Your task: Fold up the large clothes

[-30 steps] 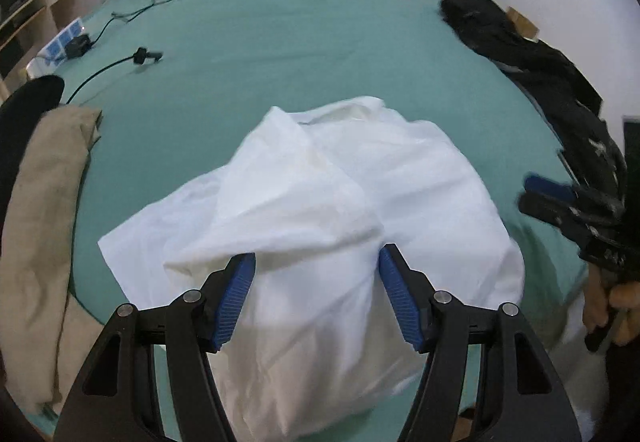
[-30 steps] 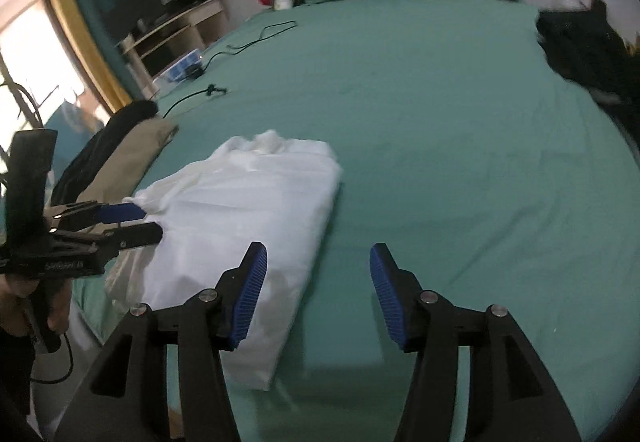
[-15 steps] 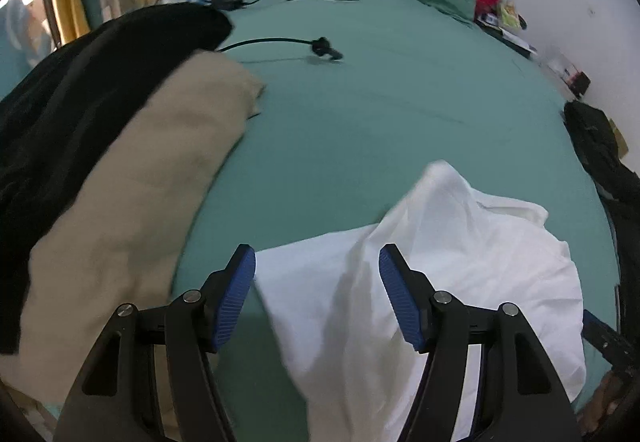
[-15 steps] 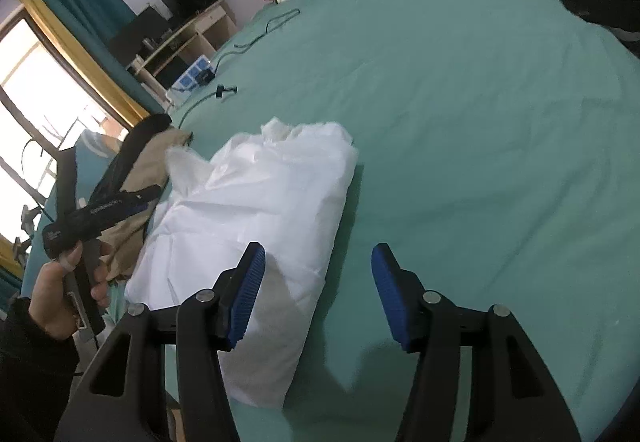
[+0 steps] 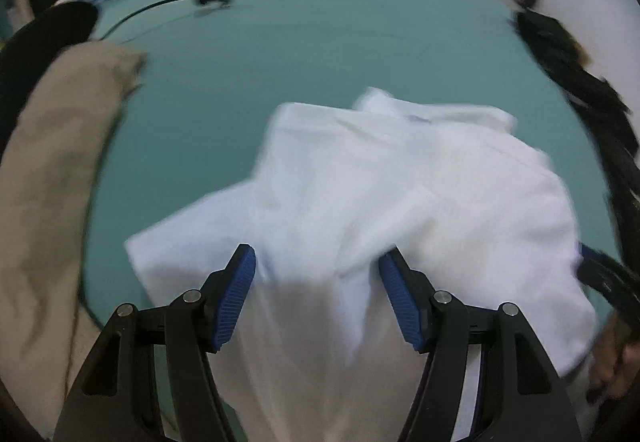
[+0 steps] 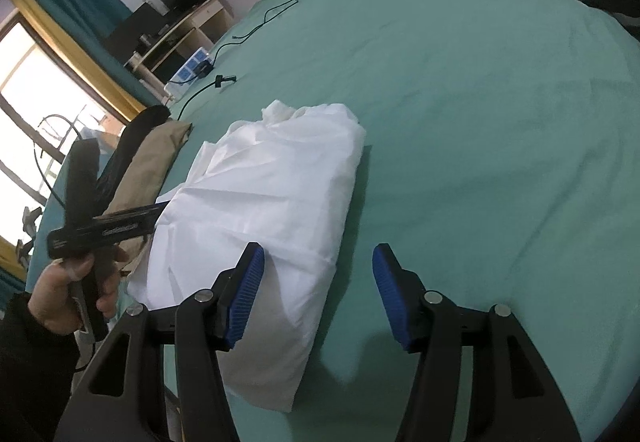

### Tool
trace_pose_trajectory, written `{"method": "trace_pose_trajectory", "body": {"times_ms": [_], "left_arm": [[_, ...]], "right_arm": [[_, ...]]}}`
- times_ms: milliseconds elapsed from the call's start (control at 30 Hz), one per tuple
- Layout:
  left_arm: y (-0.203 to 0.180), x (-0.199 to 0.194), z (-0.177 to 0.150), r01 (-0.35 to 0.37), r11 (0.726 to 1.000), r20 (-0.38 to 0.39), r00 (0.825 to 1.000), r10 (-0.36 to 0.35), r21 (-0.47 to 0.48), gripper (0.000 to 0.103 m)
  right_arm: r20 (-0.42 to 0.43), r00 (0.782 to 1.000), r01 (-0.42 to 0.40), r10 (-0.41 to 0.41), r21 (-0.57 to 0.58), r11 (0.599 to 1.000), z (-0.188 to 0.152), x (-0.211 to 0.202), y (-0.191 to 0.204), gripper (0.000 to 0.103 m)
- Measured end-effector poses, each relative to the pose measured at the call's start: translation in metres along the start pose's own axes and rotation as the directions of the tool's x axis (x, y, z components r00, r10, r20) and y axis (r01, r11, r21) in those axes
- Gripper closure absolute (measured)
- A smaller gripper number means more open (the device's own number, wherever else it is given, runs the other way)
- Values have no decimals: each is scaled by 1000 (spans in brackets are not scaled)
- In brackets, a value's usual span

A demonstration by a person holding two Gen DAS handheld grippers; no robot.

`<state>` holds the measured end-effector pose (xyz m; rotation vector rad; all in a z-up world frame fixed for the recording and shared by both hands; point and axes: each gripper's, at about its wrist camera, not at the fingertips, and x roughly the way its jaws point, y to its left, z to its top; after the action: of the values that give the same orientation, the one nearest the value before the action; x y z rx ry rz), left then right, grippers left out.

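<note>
The white garment (image 6: 264, 201) lies loosely bundled near the bed (image 6: 480, 101) edge, only partly folded by my judgement and still needing squaring, while the left claw (image 5: 318, 282) and right claw (image 6: 318, 282) hover over it, both wide and empty.

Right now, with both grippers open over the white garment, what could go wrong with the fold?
1. The white garment is bunched and layered, so the left gripper, open above it, may pinch several layers rather than one edge.
2. The garment's near end hangs off the bed edge; a pull could drag it off.
3. The right gripper straddles the garment's border and bare sheet, so closing there might catch bedding too.
</note>
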<state>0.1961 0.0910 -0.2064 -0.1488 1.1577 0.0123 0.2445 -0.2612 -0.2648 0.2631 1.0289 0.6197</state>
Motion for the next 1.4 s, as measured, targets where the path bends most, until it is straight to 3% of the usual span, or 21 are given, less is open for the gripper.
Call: {"method": "trace_pose_trajectory", "body": {"times_ms": [67,167,233,400,600,733,833,900,967,1067,1100,1133,1167,1267,1333,1400], "left_arm": [[13,0,3,-125,991,31,992,126,-44,35],[33,-14,1,-196,971,80,975,208,-139,35],[43,-29,-4,-214,960,127,963,239,-182,35],[56,-63,-28,-161,948,214,951,224,-274,35],[40,-82,-65,10,963,273,960,66,-268,35],[19,-71,-77,80,970,243,970,-23,-228,35],[11,-64,-89,145,970,231,968,-99,-194,35],[5,-53,-91,153,974,184,975,-121,-166,35],[1,-41,-96,119,981,125,987,-100,-156,35],[3,-39,-97,132,978,127,986,-112,-161,36],[4,-41,-97,141,976,125,985,-121,-169,39],[5,-42,-97,150,974,126,984,-129,-172,56],[5,-44,-98,167,971,124,981,-147,-171,84],[9,-58,-102,189,965,139,976,-165,-180,91],[9,-68,-110,191,963,151,975,-164,-192,91],[8,-71,-120,182,962,144,977,-155,-202,91]], "right_arm": [[0,1000,4,-4,-4,1000,0,0,0,45],[-2,1000,11,-11,-18,1000,-1,-1,0,44],[-2,1000,16,-16,-29,999,-1,-1,0,44],[12,1000,25,-25,-40,999,1,-4,5,44],[29,999,26,-25,-20,999,0,-9,4,44],[53,999,14,-14,7,1000,1,-16,-1,44],[69,998,5,-7,38,999,0,-22,-9,44],[76,997,-6,1,58,998,-1,-24,-12,44],[75,997,-26,20,77,997,-3,-24,-15,44],[54,995,-88,82,108,990,-8,-18,-15,44],[47,993,-109,104,115,987,-10,-17,-14,44],[35,991,-134,130,119,984,-13,-14,-12,44],[11,989,-149,149,115,982,-17,-10,-8,44],[-88,981,-163,172,105,981,-32,10,5,44],[-100,980,-164,173,95,982,-40,16,10,44],[-97,983,-149,155,66,987,-41,17,17,67]]}}
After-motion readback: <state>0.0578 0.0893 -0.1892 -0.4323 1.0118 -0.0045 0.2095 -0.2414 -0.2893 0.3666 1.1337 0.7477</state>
